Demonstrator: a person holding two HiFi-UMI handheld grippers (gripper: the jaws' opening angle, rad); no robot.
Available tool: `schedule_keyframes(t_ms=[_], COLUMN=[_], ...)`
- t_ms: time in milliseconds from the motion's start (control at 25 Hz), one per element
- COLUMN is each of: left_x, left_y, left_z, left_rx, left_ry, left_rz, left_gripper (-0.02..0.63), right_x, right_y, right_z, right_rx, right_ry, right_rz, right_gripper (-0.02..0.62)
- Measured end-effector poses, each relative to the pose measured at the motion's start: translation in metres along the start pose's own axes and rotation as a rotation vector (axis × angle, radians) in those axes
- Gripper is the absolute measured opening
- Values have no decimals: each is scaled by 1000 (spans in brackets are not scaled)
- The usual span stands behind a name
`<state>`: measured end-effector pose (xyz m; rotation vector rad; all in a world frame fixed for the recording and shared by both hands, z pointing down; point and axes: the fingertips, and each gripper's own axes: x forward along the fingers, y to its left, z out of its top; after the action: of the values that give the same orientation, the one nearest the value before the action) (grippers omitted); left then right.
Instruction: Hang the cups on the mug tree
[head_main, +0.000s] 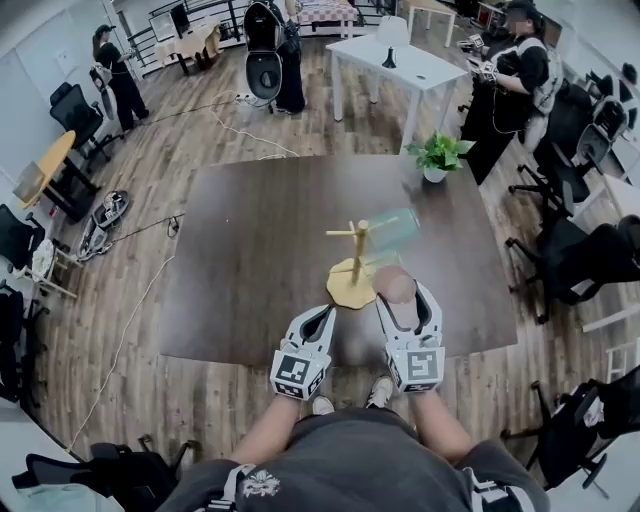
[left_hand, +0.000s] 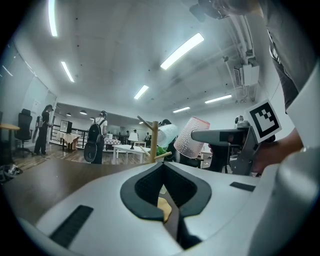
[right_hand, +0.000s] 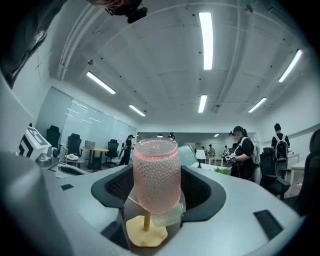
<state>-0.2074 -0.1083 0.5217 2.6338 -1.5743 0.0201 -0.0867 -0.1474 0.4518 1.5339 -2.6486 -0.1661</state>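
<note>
Right gripper (head_main: 405, 300), extended over the desk (head_main: 250, 250), grips a pink cup (right_hand: 156, 172) beside the mug tree (head_main: 355, 265); left gripper (head_main: 318, 318) alongside, jaws closed, empty.

Open-plan office hall

Black office chairs (head_main: 580, 255) stand along the edges of a wooden floor (head_main: 180, 150), and a white table (head_main: 395, 60) stands further back. Long strip lights (right_hand: 205, 33) run on the ceiling and glass walls (right_hand: 75, 122) close one side. A cable (head_main: 120, 335) lies loose on the floor, and people (head_main: 118, 75) stand about.
</note>
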Motion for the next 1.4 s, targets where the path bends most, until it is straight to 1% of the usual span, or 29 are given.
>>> schedule_keyframes(t_ms=[160, 320, 480, 840, 1400], left_x=[-7, -13, -20, -24, -22], left_y=[8, 11, 15, 30, 30], left_z=[-2, -1, -2, -6, -13], left_rx=[0, -2, -3, -18, -32], left_ry=[-4, -5, -7, 0, 11], left_rz=[11, 20, 37, 81, 75], left_gripper=[5, 5, 5, 5, 5], right_x=[9, 18, 23, 37, 48], right_y=[14, 26, 33, 33, 36], right_z=[6, -5, -19, -39, -66], right_rx=[14, 23, 27, 29, -4], right_ry=[-16, 14, 48, 89, 162], right_rz=[26, 54, 64, 58, 33], right_gripper=[310, 310, 310, 310, 311])
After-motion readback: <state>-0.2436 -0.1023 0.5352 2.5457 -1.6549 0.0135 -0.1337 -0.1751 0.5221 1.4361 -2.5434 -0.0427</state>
